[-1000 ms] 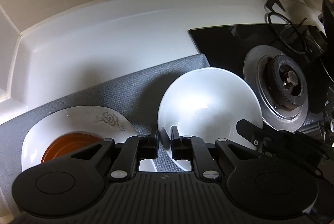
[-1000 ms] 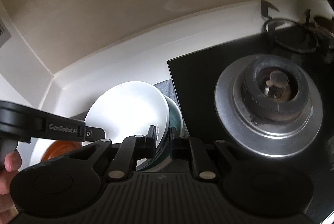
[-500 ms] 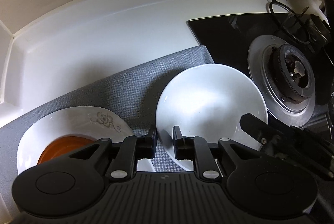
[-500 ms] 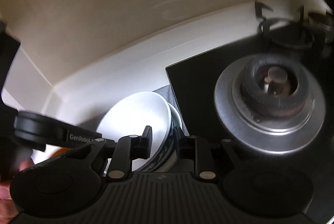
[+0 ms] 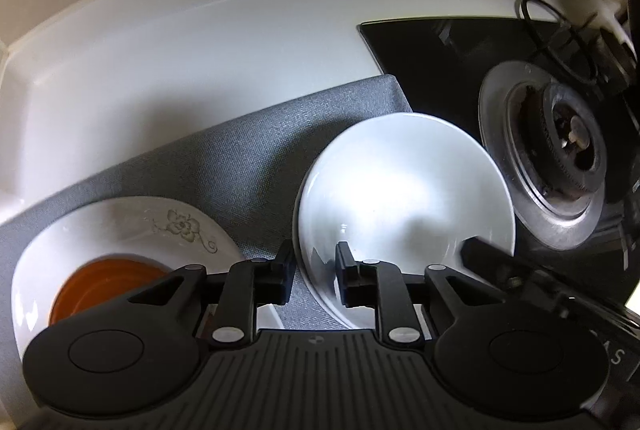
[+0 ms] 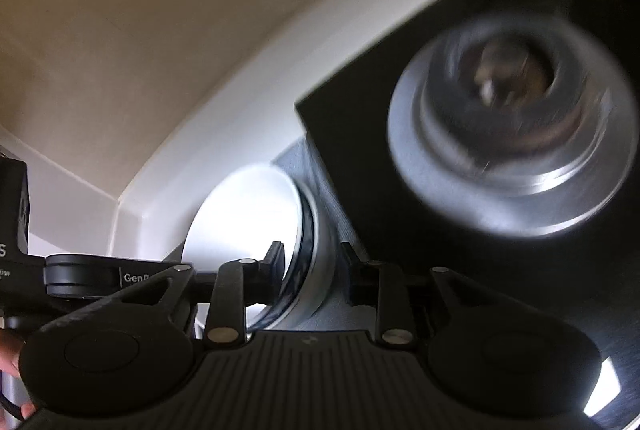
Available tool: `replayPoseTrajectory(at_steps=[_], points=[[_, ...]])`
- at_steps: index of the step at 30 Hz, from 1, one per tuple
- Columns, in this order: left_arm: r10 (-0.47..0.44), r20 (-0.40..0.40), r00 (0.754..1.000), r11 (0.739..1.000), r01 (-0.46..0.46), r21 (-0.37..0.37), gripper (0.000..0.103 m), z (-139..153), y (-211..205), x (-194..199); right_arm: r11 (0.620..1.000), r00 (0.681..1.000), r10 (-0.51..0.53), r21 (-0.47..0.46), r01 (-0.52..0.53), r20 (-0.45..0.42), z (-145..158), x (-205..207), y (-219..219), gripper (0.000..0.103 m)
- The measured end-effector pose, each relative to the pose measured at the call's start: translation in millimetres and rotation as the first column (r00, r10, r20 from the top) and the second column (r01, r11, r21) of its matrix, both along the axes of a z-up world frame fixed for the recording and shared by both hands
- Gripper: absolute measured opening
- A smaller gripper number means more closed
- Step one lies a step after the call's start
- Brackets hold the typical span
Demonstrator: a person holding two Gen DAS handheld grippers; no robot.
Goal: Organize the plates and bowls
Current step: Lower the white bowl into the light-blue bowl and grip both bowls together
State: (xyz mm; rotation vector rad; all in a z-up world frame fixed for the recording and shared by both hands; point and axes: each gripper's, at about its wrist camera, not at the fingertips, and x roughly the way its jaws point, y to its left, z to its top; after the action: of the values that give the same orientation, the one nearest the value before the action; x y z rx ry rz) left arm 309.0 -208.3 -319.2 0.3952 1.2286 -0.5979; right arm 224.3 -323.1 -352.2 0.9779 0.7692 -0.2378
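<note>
A white bowl (image 5: 404, 205) sits on the grey mat (image 5: 240, 157), nested in a dark-patterned bowl (image 6: 320, 262) that shows only in the right wrist view. My left gripper (image 5: 314, 278) straddles the white bowl's near rim; its jaws are opening and a gap shows beside the rim. My right gripper (image 6: 312, 264) straddles both rims of the white bowl (image 6: 248, 213) and the patterned bowl. Its jaws are opening too, with the pads off the rims. To the left, a white flowered plate (image 5: 132, 226) carries an orange dish (image 5: 104, 282).
A black glass hob with a steel burner (image 5: 560, 149) lies right beside the mat, and a pan support (image 5: 556, 29) stands behind it. White counter (image 5: 200, 49) runs to the beige wall. A hand (image 6: 10, 350) holds the left gripper's body (image 6: 80, 274).
Both pairs of jaws have spread apart around the bowl rims. The white bowl has settled lower and flatter on the mat. The right wrist view has rolled and blurred.
</note>
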Motion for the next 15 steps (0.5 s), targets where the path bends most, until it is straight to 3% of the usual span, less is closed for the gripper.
replayPoseTrajectory(at_steps=[2,3,6,8,13,15], points=[[-0.023,0.016,1.000,1.000,0.023,0.009,0.024,0,-1,-4,1.000,1.000,0.002,-0.006,-0.002,0.004,-1,0,4,0.041],[-0.020,0.008,1.000,1.000,0.020,0.005,0.023,1,2,-5,0.999,1.000,0.020,-0.032,-0.020,-0.010,1,-1,6,0.035],[-0.018,-0.034,0.999,1.000,0.018,-0.018,0.023,4,12,-18,0.997,0.998,0.051,-0.055,-0.053,-0.045,7,-15,16,0.034],[-0.063,-0.032,0.997,0.998,0.063,-0.009,0.024,1,16,-36,0.998,0.998,0.048,-0.042,-0.049,-0.037,8,-32,19,0.035],[-0.097,0.030,0.995,0.995,0.097,-0.013,0.028,-3,16,-57,0.999,0.999,0.028,0.020,-0.029,0.020,-3,-53,18,0.041],[-0.085,0.028,0.996,0.996,0.085,-0.010,0.030,-6,14,-57,0.999,1.000,0.016,0.035,-0.017,0.018,-8,-48,20,0.050]])
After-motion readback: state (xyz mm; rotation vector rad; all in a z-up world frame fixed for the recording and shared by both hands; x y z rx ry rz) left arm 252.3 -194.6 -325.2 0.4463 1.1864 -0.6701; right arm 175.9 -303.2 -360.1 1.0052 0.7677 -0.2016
